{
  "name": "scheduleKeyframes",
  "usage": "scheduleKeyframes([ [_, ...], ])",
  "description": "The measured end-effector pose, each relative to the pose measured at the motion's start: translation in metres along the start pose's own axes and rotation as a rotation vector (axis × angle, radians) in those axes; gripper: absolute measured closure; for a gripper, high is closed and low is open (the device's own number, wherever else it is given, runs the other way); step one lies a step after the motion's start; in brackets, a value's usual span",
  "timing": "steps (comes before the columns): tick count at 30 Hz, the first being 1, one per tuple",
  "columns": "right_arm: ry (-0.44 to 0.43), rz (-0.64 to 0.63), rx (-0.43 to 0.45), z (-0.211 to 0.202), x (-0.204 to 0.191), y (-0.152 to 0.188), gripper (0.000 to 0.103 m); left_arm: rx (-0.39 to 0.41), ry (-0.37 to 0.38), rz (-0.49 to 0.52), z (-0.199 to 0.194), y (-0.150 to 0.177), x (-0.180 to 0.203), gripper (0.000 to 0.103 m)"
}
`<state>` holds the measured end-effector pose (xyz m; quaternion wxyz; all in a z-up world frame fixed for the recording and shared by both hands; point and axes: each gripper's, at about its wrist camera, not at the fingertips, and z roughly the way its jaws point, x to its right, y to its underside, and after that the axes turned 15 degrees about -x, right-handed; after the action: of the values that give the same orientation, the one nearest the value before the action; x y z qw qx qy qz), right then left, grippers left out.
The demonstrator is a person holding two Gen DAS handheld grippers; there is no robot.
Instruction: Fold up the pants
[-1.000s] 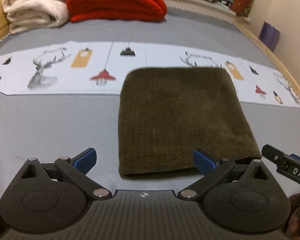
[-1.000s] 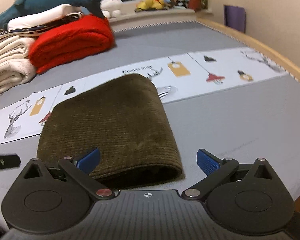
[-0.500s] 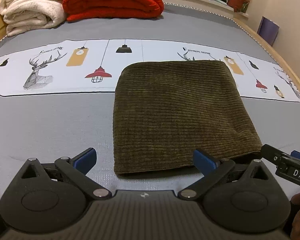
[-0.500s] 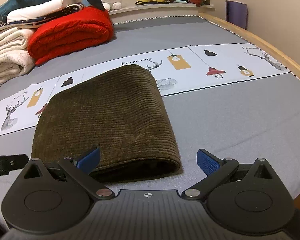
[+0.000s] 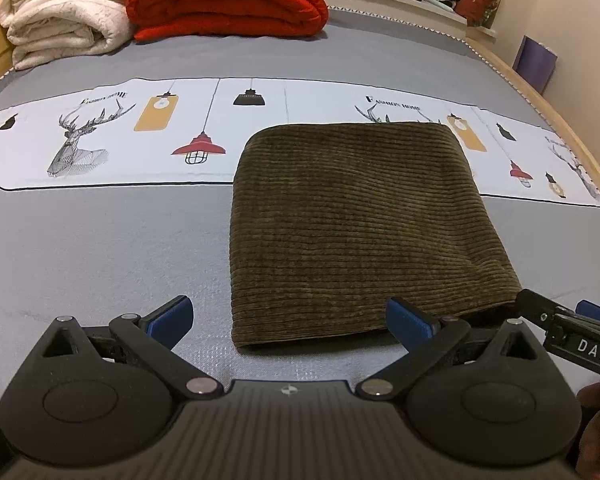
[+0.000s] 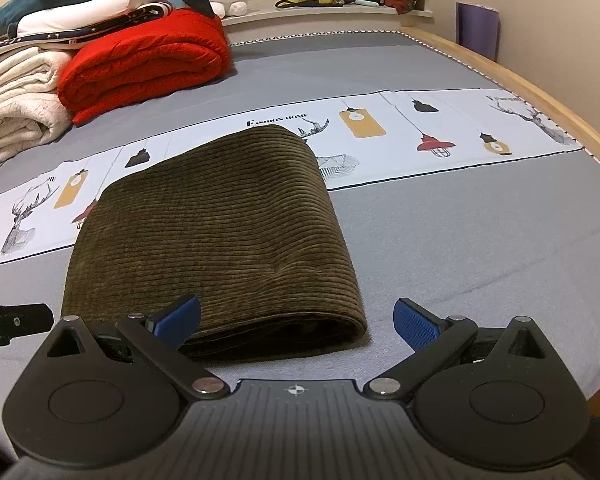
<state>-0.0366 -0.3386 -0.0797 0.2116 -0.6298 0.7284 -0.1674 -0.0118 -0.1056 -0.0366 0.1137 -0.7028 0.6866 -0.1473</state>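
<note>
Pants folded on the bed, both of your grippers empty.

Your left gripper [image 5: 290, 318] and right gripper [image 6: 298, 318] are both spread wide, holding nothing, just short of the near edge of the pants [image 5: 356, 220]. The pants lie as a flat folded square on the grey bed [image 5: 92, 248], their far edge over the printed white strip [image 5: 100, 132]. A red blanket [image 6: 140, 60] and a cream blanket [image 5: 64, 8] sit well behind.
</note>
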Motion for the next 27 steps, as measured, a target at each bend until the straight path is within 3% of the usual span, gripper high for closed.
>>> scheduleKeyframes([
  [27, 0.007, -0.01, -0.001, 0.0018, -0.0019, -0.0004, 0.001, 0.022, 0.029, 0.045, -0.0039, 0.0014, 0.0068, 0.0],
])
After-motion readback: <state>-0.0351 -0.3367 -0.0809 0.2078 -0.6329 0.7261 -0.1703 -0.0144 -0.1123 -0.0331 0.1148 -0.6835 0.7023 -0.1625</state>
